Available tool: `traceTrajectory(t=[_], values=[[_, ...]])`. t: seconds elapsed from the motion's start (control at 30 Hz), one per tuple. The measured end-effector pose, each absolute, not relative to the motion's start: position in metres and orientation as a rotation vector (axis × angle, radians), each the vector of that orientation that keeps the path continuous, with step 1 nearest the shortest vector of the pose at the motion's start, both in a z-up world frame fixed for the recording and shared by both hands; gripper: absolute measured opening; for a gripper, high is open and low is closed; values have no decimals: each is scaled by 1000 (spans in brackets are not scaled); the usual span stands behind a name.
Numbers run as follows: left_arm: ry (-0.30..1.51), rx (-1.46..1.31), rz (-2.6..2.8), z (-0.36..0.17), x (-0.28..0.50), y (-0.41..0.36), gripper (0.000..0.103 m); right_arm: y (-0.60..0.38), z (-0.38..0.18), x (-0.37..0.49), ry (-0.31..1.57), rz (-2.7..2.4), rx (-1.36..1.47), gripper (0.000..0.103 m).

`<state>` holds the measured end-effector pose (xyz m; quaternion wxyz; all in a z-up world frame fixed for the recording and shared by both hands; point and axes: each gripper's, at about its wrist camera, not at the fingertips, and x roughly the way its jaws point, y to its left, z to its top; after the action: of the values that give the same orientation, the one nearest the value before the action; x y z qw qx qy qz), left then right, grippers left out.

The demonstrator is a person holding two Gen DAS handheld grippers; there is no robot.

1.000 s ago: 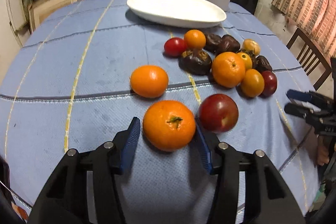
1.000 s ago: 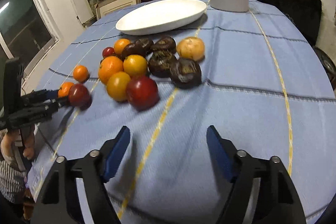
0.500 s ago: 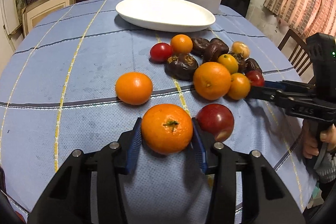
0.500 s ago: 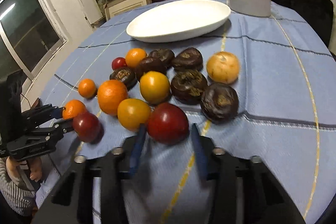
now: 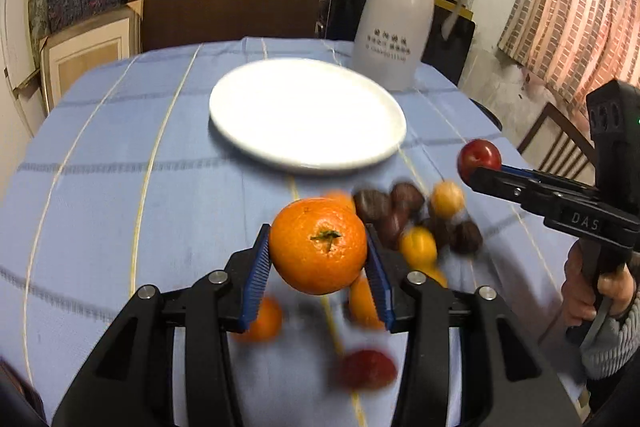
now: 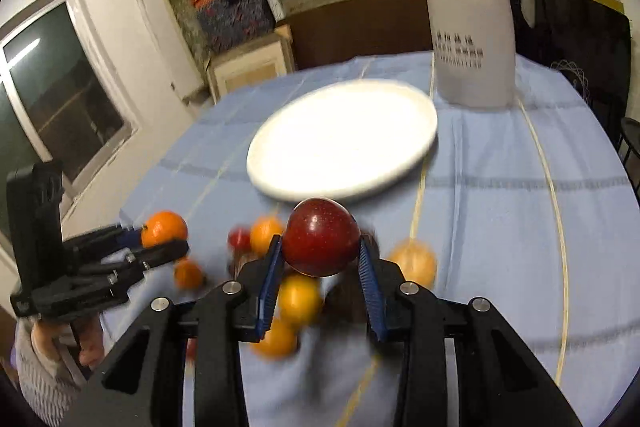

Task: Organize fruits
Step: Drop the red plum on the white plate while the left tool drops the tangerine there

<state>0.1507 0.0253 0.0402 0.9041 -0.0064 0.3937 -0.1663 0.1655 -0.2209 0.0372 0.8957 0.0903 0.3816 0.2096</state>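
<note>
My left gripper point(image 5: 318, 259) is shut on a large orange point(image 5: 318, 245) and holds it above the blue tablecloth. My right gripper point(image 6: 320, 263) is shut on a dark red apple point(image 6: 322, 237), also lifted. Each shows in the other's view: the right gripper point(image 5: 478, 167) with the apple point(image 5: 479, 155), the left gripper point(image 6: 164, 243) with the orange point(image 6: 164, 227). An empty white plate point(image 5: 308, 113) lies beyond both, also in the right wrist view point(image 6: 344, 139). Blurred oranges, dark fruits and a red fruit point(image 5: 366, 369) lie on the cloth below.
A white thermos jug point(image 5: 394, 23) stands behind the plate on the right, also in the right wrist view point(image 6: 472, 23). The round table has a blue checked cloth point(image 5: 120, 187). A chair point(image 5: 556, 139) stands off the right edge. Shelves fill the back wall.
Both grippers have lifted their fruit off the cloth and moved toward the plate. The right gripper closed on the red apple; the left kept its grip on the orange.
</note>
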Motion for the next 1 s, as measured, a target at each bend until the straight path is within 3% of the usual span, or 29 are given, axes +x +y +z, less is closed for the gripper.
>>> traceTrajectory(t=[0.37, 0.57, 0.77, 0.8, 0.83, 0.87, 0.9, 1.0], values=[[882, -47, -292, 39, 258, 4, 44, -194, 7, 278, 855, 397, 187, 38], [955, -72, -261, 12, 305, -5, 44, -197, -2, 283, 866, 356, 157, 42], [950, -131, -249, 5, 295, 1, 45, -211, 12, 268, 820, 357, 189, 45], [931, -136, -247, 9, 289, 5, 48, -215, 15, 261, 810, 356, 197, 45], [915, -137, -237, 13, 282, 8, 59, -219, 17, 253, 802, 358, 210, 46], [901, -135, -224, 15, 276, 11, 79, -222, 18, 247, 798, 359, 221, 47], [886, -132, -213, 18, 273, 12, 87, -226, 19, 239, 793, 359, 238, 49], [829, -125, -218, 32, 270, 9, 90, -235, 18, 217, 773, 362, 289, 52]])
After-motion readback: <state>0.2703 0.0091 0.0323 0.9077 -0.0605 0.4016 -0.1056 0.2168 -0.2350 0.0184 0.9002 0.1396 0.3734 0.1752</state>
